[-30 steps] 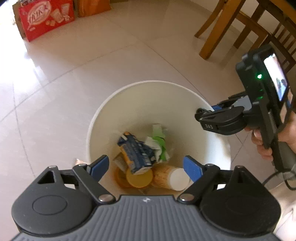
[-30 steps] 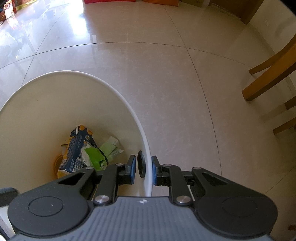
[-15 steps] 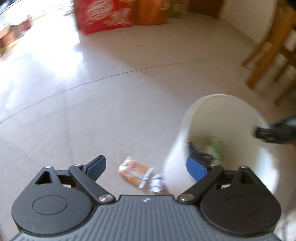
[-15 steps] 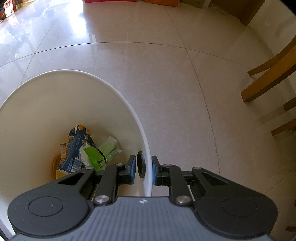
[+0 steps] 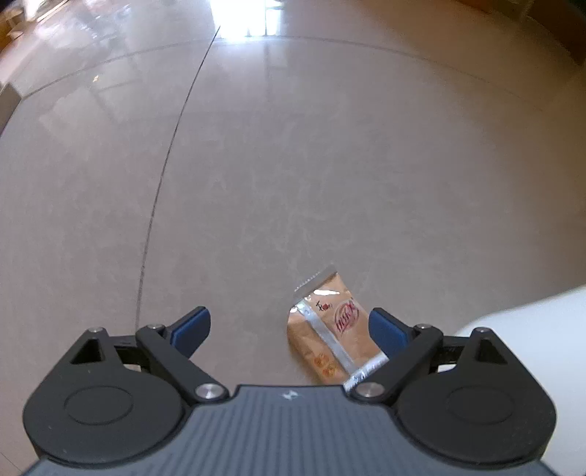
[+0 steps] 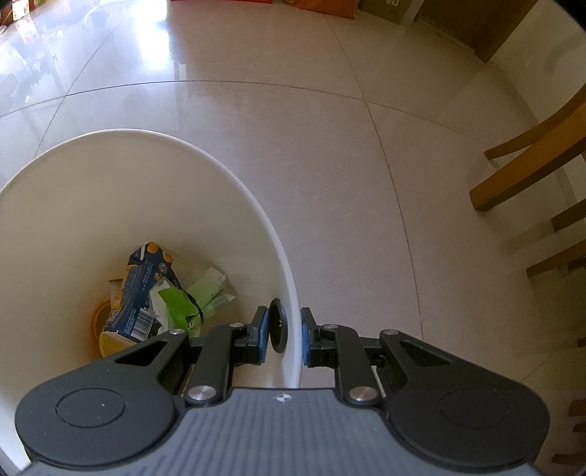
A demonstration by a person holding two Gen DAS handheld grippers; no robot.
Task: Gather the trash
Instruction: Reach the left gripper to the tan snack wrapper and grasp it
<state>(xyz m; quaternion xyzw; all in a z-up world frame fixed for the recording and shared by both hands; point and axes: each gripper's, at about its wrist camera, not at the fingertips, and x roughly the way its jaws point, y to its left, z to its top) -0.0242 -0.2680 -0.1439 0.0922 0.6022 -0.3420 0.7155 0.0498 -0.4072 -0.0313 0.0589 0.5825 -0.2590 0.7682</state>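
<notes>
A brown snack wrapper (image 5: 331, 333) lies flat on the tiled floor, just inside the right finger of my left gripper (image 5: 289, 327), which is open and holds nothing. The white bin (image 5: 542, 329) stands right beside it. In the right wrist view my right gripper (image 6: 284, 335) is shut on the white bin's rim (image 6: 289, 293), one pad inside and one outside. Inside the bin lie a blue carton (image 6: 143, 293), a green wrapper (image 6: 183, 298) and something yellow (image 6: 106, 333) at the bottom.
Wooden chair legs (image 6: 531, 172) stand on the floor to the right of the bin. Orange and red packages (image 6: 322, 5) sit by the far wall. Pale glossy floor tiles (image 5: 293, 164) stretch ahead of the left gripper.
My left gripper has swung from above the bin's opening down to the left, over the floor by the brown wrapper. The right gripper stays clamped on the rim.
</notes>
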